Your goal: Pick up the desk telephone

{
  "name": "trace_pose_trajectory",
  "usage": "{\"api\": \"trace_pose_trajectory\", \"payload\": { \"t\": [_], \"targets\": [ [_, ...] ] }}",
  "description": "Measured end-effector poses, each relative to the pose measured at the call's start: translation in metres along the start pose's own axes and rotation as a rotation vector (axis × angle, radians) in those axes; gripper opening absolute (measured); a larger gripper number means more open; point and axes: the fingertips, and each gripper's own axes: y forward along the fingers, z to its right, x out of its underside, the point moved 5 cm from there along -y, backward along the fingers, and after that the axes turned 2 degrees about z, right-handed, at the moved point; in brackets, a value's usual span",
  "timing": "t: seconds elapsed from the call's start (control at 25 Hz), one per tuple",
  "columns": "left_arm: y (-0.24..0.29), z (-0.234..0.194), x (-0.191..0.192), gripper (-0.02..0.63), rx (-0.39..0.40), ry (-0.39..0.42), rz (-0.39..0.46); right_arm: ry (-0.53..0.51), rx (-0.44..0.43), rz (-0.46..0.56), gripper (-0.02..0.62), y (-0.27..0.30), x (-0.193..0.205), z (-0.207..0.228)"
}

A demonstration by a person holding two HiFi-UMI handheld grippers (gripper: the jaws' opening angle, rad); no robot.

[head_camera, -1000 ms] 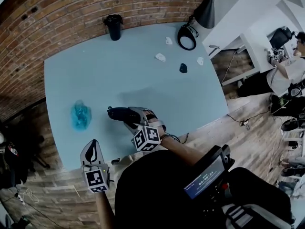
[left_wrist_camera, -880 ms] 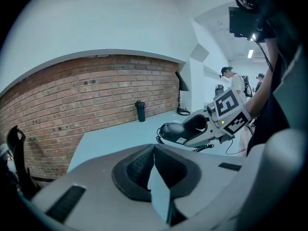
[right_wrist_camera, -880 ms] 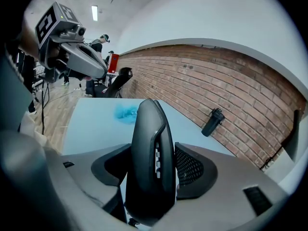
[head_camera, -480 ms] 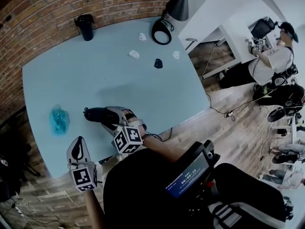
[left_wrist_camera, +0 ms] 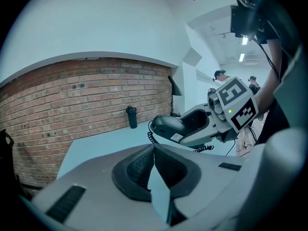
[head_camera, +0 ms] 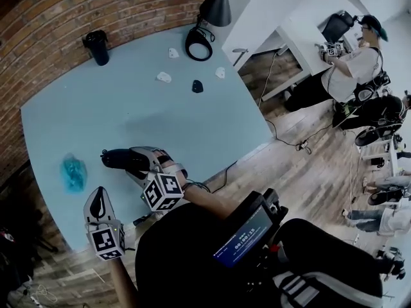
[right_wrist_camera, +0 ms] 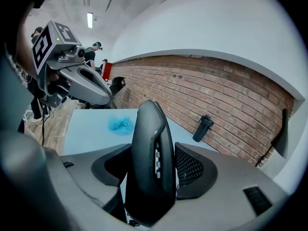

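Pale-blue table below a brick wall: ribbed pads of the right gripper pinch a smooth, curved black handset, left of centre, above the table. The left gripper, lower left, has its jaws pressed together, empty.

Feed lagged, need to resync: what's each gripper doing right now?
Left gripper: closed, nothing between the jaws.
Right gripper: closed on the black telephone handset.

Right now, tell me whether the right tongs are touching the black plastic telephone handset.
Touching. The right gripper view shows the right tongs closed on the black plastic telephone handset, both pads pressed against its sides with no gap.
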Motion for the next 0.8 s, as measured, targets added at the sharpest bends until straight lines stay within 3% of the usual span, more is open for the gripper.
{"api": "trace_pose_trajectory", "payload": {
  "t": [0.44,0.8],
  "targets": [
    [-0.008,-0.012,-0.007,0.017,0.035,0.019,0.033,0.055,0.045,0.042,0.293,-0.004,-0.024,0.001],
    [-0.012,-0.027,-0.032,0.017,0.039,0.042,0.137,0.084,0.089,0.089,0.293,-0.012,-0.052,0.007]
  ]
}}
